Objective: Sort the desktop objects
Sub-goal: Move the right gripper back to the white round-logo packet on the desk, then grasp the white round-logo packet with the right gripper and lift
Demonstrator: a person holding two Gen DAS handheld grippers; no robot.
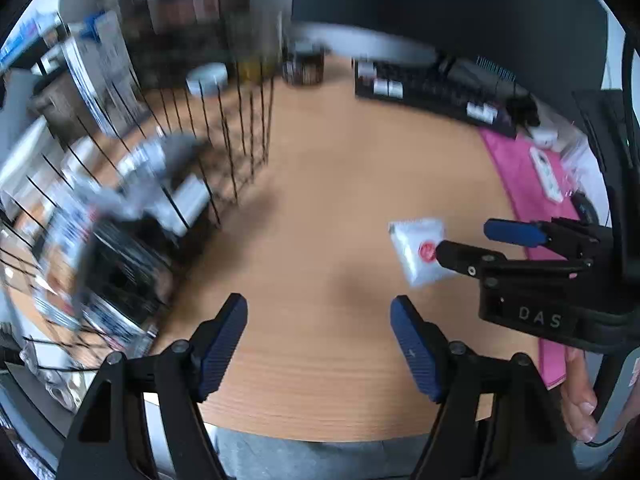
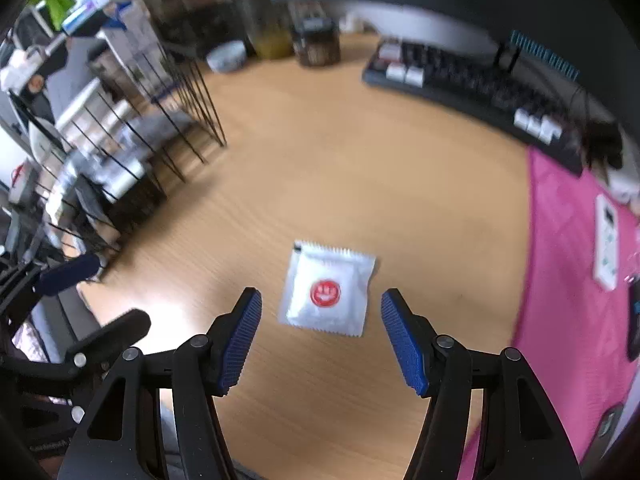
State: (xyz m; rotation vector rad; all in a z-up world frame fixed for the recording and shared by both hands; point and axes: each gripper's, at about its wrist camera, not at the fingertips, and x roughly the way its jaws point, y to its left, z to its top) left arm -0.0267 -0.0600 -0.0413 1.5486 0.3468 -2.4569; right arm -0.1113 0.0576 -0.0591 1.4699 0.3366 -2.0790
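Observation:
A small white sachet with a red round smiley mark (image 2: pixel 329 290) lies flat on the wooden desk (image 2: pixel 360 168). My right gripper (image 2: pixel 321 336) is open and hovers just in front of it, the sachet lying between and slightly beyond the blue pads. In the left wrist view the same sachet (image 1: pixel 418 249) lies at the right, with my right gripper (image 1: pixel 464 240) reaching in over it. My left gripper (image 1: pixel 319 344) is open and empty over bare desk near the front edge.
A black wire rack (image 1: pixel 152 184) full of blurred items stands on the left. A dark keyboard (image 2: pixel 472 84) lies at the back under a monitor. A pink mat (image 2: pixel 576 288) with a white remote (image 2: pixel 606 240) covers the right. Jars and a bowl (image 2: pixel 227 55) stand at the back.

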